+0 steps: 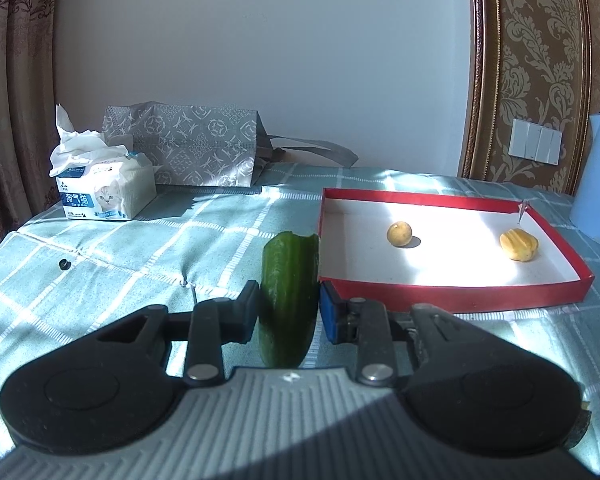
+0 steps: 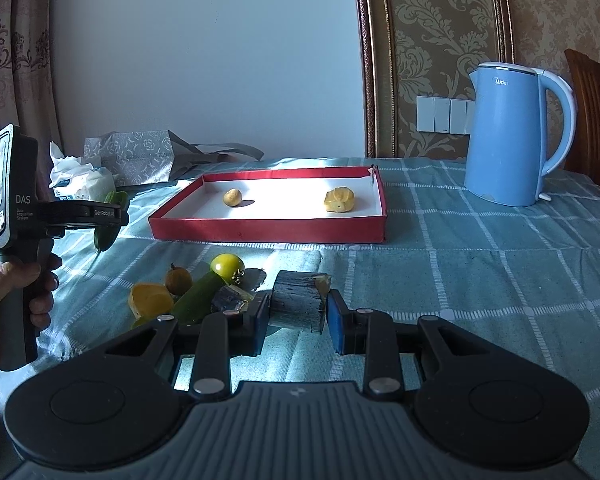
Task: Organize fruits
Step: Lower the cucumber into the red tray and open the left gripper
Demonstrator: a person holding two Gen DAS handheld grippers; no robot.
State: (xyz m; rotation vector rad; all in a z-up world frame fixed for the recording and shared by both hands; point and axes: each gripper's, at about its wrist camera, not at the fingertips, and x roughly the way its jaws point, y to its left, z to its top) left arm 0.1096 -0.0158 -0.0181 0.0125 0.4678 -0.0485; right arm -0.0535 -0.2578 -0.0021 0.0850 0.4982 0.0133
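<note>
My left gripper [image 1: 289,297] is shut on a green cucumber piece [image 1: 288,264], held upright just left of the red tray [image 1: 452,300]. The tray's white floor holds a round yellow fruit [image 1: 399,234] and a ridged yellow fruit [image 1: 519,244]. My right gripper [image 2: 298,309] is shut on a stubby grey chunk [image 2: 296,292] with a yellowish end, above the cloth in front of the tray [image 2: 268,230]. Beside it lie a green tomato [image 2: 227,266], a brown round fruit [image 2: 178,279], a yellow piece [image 2: 150,300], another cucumber piece [image 2: 196,300] and a dark chunk [image 2: 229,299]. The left gripper [image 2: 110,216] shows at the left.
A blue kettle [image 2: 508,140] stands at the back right on the teal checked tablecloth [image 2: 480,280]. A tissue pack [image 1: 104,192] and a grey patterned bag [image 1: 188,148] sit at the back left against the wall. A person's hand [image 2: 4,292] holds the left gripper's handle.
</note>
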